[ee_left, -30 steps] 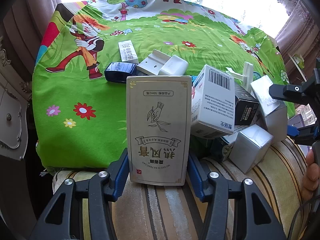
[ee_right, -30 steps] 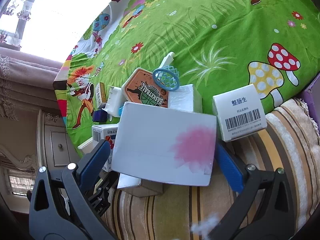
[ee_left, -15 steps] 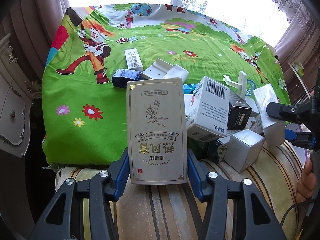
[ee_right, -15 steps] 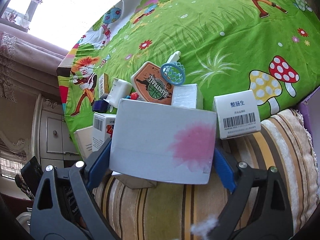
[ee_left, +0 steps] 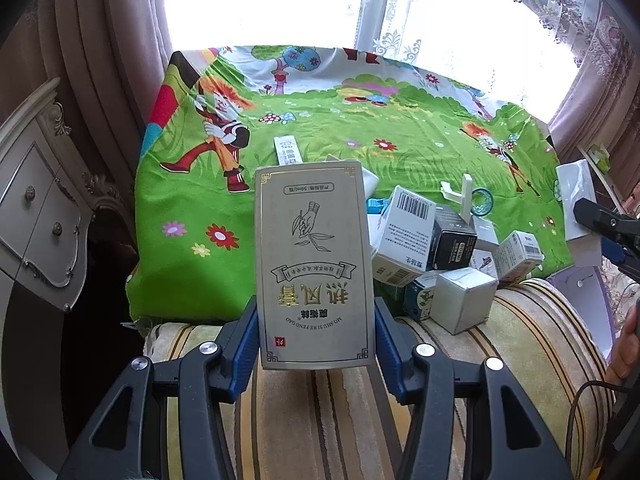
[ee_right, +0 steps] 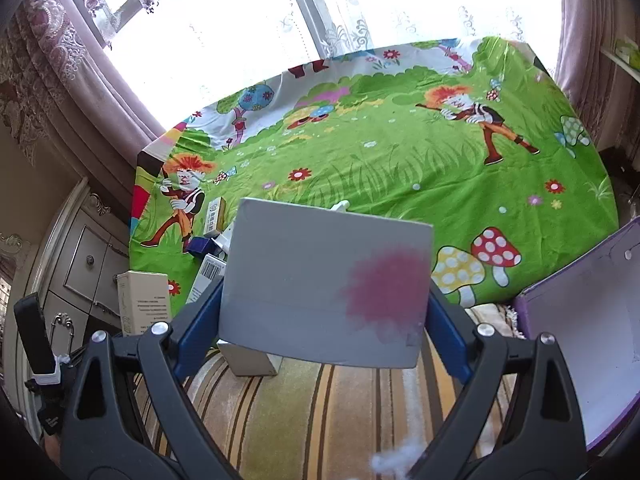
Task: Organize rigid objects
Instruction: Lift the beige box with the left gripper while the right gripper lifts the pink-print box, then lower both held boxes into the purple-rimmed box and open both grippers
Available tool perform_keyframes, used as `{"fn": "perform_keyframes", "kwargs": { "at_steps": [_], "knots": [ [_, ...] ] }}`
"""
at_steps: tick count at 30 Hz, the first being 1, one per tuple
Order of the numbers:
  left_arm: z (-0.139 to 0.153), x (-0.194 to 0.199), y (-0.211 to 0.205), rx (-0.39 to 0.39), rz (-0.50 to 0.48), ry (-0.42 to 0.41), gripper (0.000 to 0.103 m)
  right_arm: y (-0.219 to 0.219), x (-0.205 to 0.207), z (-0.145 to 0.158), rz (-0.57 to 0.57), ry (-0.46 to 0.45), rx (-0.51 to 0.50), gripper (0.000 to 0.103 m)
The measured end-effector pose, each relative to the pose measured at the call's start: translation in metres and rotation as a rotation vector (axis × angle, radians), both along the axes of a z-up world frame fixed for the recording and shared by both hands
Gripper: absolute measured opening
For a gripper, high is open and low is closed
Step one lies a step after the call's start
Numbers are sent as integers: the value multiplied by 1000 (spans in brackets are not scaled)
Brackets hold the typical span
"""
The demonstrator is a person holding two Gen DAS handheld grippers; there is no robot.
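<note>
My left gripper is shut on a tall grey box with gold Chinese lettering, held upright above the striped cushion. My right gripper is shut on a white box with a pink blotch; this box and the right gripper's tip also show in the left wrist view. A pile of small boxes lies at the near edge of the green cartoon cloth. The held box hides most of that pile in the right wrist view.
A purple-edged open box stands at the right. A toy basketball hoop stands in the pile. A long white box lies farther back. A white cabinet stands at the left. A striped cushion lies below both grippers.
Both grippers have pulled back and risen with their boxes. The pile looks smaller and farther, and the purple-edged box has come into the right wrist view.
</note>
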State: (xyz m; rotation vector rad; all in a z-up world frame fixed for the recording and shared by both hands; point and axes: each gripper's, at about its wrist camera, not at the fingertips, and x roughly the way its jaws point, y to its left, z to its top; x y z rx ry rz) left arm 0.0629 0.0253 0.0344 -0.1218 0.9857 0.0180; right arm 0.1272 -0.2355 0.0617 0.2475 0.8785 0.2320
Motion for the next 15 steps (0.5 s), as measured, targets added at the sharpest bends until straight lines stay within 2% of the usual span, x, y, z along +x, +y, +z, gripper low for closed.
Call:
{"fn": "perform_keyframes", "kwargs": {
  "at_steps": [5, 15],
  "knots": [
    [22, -6, -14, 4, -32, -47, 53, -19, -18, 17, -18, -82, -44, 93],
    [37, 3, -83, -27, -205, -72, 53, -92, -42, 23, -160, -127, -167, 93]
  ]
}}
